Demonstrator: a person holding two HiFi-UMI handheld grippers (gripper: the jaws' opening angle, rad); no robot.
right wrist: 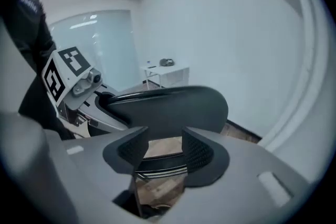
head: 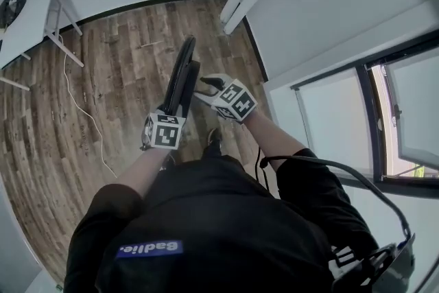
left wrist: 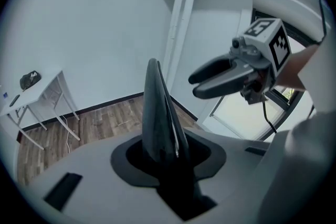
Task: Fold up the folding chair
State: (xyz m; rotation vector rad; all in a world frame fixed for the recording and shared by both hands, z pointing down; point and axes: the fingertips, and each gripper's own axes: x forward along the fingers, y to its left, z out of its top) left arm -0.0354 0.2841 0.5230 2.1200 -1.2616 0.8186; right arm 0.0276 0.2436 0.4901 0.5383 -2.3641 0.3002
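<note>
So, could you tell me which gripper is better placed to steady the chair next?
Left, probably: the left gripper is shut on the chair, while the right gripper is open, gripping nothing.

Three near views, one shared chair (head: 180, 81)

Cool, even daylight comes from the window (head: 333, 120); fisheye edges bend and darken, with slight blur.

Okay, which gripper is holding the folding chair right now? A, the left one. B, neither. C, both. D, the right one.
A: the folding chair sits clamped between the jaws of the left gripper, while the right gripper hangs free beside it, jaws apart.
</note>
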